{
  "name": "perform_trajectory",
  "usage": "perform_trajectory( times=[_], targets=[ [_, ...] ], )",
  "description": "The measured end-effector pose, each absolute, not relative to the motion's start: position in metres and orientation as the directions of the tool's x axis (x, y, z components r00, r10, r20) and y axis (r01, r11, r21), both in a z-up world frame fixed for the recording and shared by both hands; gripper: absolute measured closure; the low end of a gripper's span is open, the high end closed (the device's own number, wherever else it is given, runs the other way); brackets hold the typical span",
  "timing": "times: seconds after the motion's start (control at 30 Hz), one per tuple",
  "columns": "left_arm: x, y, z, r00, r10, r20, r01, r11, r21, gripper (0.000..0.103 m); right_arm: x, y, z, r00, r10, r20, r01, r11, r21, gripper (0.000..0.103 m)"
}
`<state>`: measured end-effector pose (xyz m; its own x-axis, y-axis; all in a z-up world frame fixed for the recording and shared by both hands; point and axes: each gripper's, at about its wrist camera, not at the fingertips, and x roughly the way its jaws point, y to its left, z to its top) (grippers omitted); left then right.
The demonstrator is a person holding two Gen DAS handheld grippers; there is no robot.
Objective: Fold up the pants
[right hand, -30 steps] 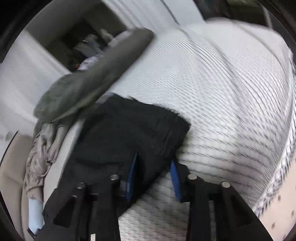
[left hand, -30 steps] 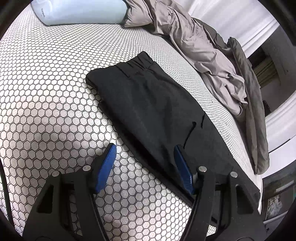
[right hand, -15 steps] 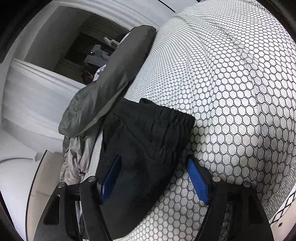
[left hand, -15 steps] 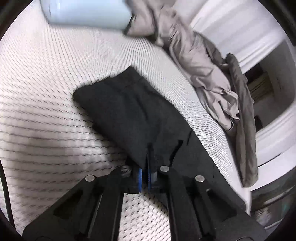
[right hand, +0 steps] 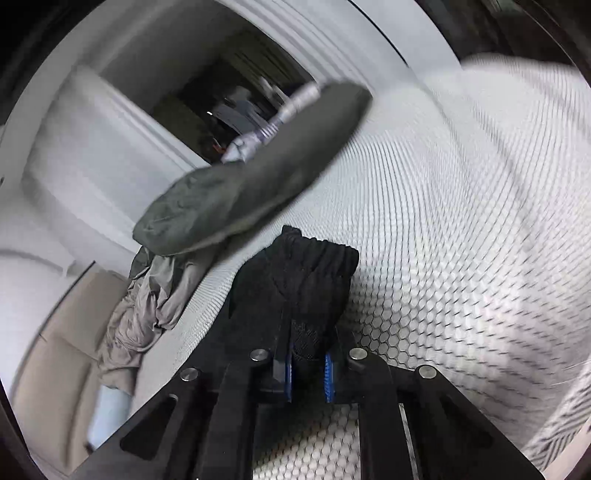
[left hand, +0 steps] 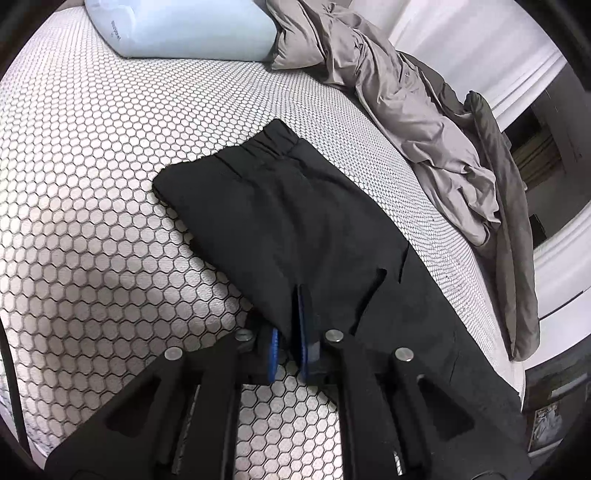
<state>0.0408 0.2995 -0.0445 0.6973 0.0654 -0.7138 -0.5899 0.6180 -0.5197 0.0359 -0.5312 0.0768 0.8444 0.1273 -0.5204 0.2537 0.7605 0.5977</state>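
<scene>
Your left gripper (left hand: 290,332) is clenched on the near edge of the black pants (left hand: 295,218), its blue pads (left hand: 302,325) pressed together with a fold of cloth between them at 6 o'clock in the left wrist view. Your right gripper (right hand: 308,363) is likewise clamped on a bunched piece of the pants (right hand: 303,280), with the elastic waistband just beyond the fingertips toward 12 o'clock. The pants lie on the mattress (left hand: 92,166), a white surface printed with a dark hexagon pattern, and run from the centre of the left view down toward 5 o'clock. A pale blue pillow (left hand: 184,29) rests on the mattress at 11 o'clock. A crumpled taupe sheet (left hand: 406,92) trails from 12 toward 3 o'clock along the far edge of the bed, with a darker grey-green blanket (left hand: 509,206) draped beside it over the mattress edge at 3 o'clock. Beyond the bed stand white walls with moulded trim (left hand: 517,74) and a dark opening at 2 o'clock. The right wrist view is motion-blurred; it shows the same blanket (right hand: 251,177) at 11 o'clock and beige flooring (right hand: 55,350) at 8 o'clock.
</scene>
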Motion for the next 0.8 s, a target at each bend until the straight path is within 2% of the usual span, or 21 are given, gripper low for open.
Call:
perform_trajectory(
  times=[0.07, 0.13, 0.17, 0.2, 0.23, 0.27, 0.3, 0.33, 0.37, 0.43, 0.5, 0.53, 0.57, 0.6, 0.8],
  targets=[
    [0.04, 0.299, -0.047, 0.682, 0.049, -0.73, -0.589, 0.629, -0.508, 0.096, 0.036, -0.543, 0.059, 0.796, 0.12, -0.593, 0.331, 0.734, 0.593, 0.092],
    [0.039, 0.296, -0.045, 0.667, 0.057, -0.743, -0.594, 0.643, -0.483, 0.091, 0.045, -0.554, 0.027, 0.693, 0.138, -0.708, 0.442, 0.695, 0.568, 0.085],
    [0.038, 0.294, -0.043, 0.661, 0.069, -0.747, -0.598, 0.649, -0.47, 0.089, 0.043, -0.557, 0.026, 0.697, 0.146, -0.702, 0.449, 0.675, 0.586, 0.081],
    [0.035, 0.292, -0.038, 0.65, 0.088, -0.755, -0.609, 0.656, -0.447, 0.083, 0.04, -0.559, 0.032, 0.708, 0.143, -0.691, 0.446, 0.669, 0.595, 0.071],
    [0.032, 0.29, -0.032, 0.636, 0.115, -0.763, -0.624, 0.659, -0.421, 0.073, 0.035, -0.558, 0.045, 0.719, 0.103, -0.688, 0.45, 0.686, 0.572, 0.066],
    [0.027, 0.288, -0.025, 0.631, 0.146, -0.762, -0.635, 0.661, -0.4, 0.068, 0.026, -0.555, 0.063, 0.746, 0.03, -0.666, 0.445, 0.721, 0.531, 0.059],
    [0.021, 0.285, -0.016, 0.638, 0.178, -0.749, -0.639, 0.665, -0.386, 0.057, 0.016, -0.551, 0.08, 0.774, -0.038, -0.632, 0.438, 0.753, 0.49, 0.051],
    [0.017, 0.282, -0.008, 0.648, 0.201, -0.735, -0.636, 0.673, -0.377, 0.048, 0.01, -0.548, 0.093, 0.789, -0.083, -0.609, 0.437, 0.773, 0.461, 0.048],
    [0.013, 0.277, 0.002, 0.658, 0.225, -0.718, -0.629, 0.688, -0.362, 0.045, 0.005, -0.543, 0.105, 0.805, -0.118, -0.581, 0.428, 0.795, 0.431, 0.041],
    [0.011, 0.261, 0.022, 0.686, 0.254, -0.681, -0.597, 0.732, -0.328, 0.025, 0.0, -0.53, 0.122, 0.833, -0.113, -0.541, 0.375, 0.835, 0.403, 0.031],
    [0.014, 0.237, 0.036, 0.726, 0.24, -0.644, -0.533, 0.788, -0.307, 0.014, 0.004, -0.507, 0.132, 0.859, -0.055, -0.51, 0.282, 0.88, 0.381, 0.007],
    [0.017, 0.221, 0.04, 0.745, 0.215, -0.631, -0.488, 0.82, -0.297, 0.011, 0.008, -0.495, 0.133, 0.86, -0.018, -0.51, 0.236, 0.9, 0.367, 0.003],
    [0.022, 0.202, 0.042, 0.768, 0.173, -0.617, -0.428, 0.855, -0.293, 0.009, 0.015, -0.48, 0.13, 0.853, 0.022, -0.522, 0.187, 0.92, 0.344, 0.001],
    [0.028, 0.184, 0.042, 0.783, 0.128, -0.609, -0.371, 0.882, -0.291, 0.002, 0.025, -0.463, 0.128, 0.836, 0.059, -0.546, 0.138, 0.939, 0.314, 0.001],
    [0.071, 0.056, 0.025, 0.773, -0.114, -0.624, -0.04, 0.973, -0.228, 0.001, 0.058, -0.369, 0.102, 0.729, 0.136, -0.671, -0.061, 0.989, 0.135, 0.001]
  ],
)
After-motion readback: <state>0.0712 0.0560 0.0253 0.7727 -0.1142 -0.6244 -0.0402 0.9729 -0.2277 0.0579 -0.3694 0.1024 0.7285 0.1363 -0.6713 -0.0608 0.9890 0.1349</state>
